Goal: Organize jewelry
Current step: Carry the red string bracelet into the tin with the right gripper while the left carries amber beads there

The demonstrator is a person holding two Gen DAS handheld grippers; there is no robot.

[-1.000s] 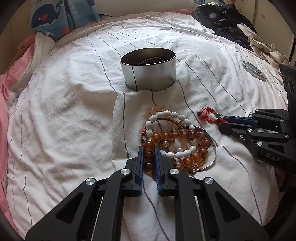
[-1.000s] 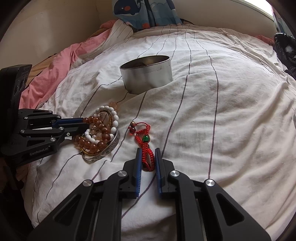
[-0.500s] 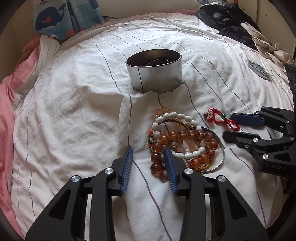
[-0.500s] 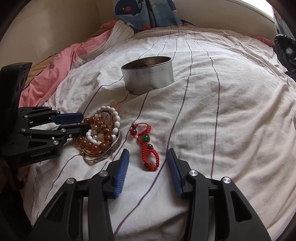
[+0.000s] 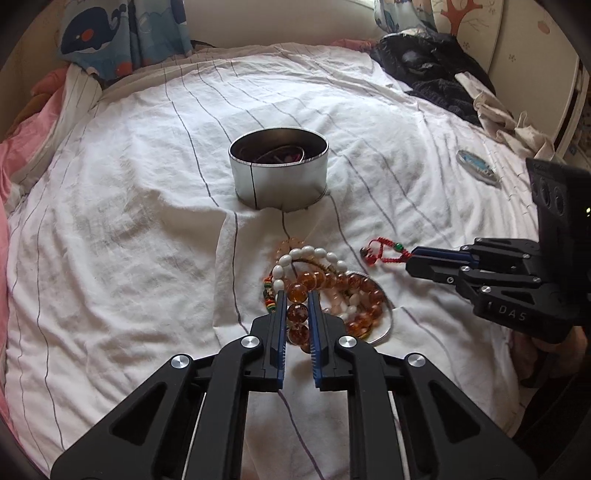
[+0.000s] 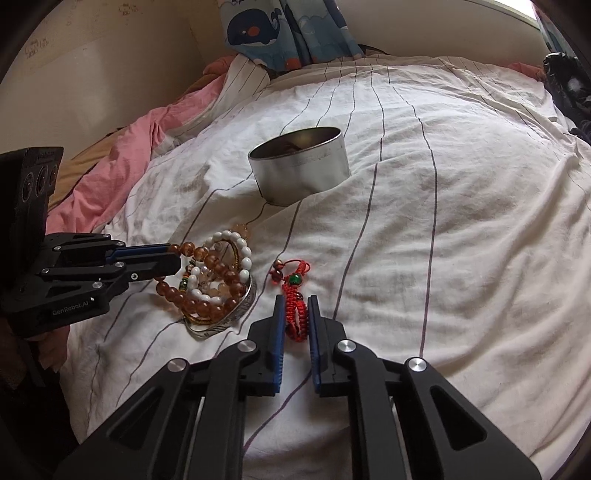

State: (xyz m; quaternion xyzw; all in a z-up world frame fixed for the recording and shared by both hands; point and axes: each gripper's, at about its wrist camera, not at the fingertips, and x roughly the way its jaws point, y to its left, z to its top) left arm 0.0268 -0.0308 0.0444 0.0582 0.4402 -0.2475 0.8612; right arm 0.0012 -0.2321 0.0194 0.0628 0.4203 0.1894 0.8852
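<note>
Black tongs, blue ribbed pads

striped white sheet; whale-print curtain, pink blanket; black clothes

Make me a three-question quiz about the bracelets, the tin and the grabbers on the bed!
1. Where does the round metal tin stand?
A. On the striped bedsheet, beyond the pile of bracelets
B. On the pink blanket
C. On the black clothes

2. What colour is the woven cord bracelet?
A. Blue
B. Red
C. Yellow

3. What is the left gripper doing?
A. Wide open over the tin
B. Shut on nothing
C. Shut on the amber bead bracelet

Answers: 1 A, the tin sits on the white striped sheet behind the jewelry. 2 B, its cord is bright red, between the right gripper's fingers. 3 C, the blue pads have just closed on the amber beads.
</note>
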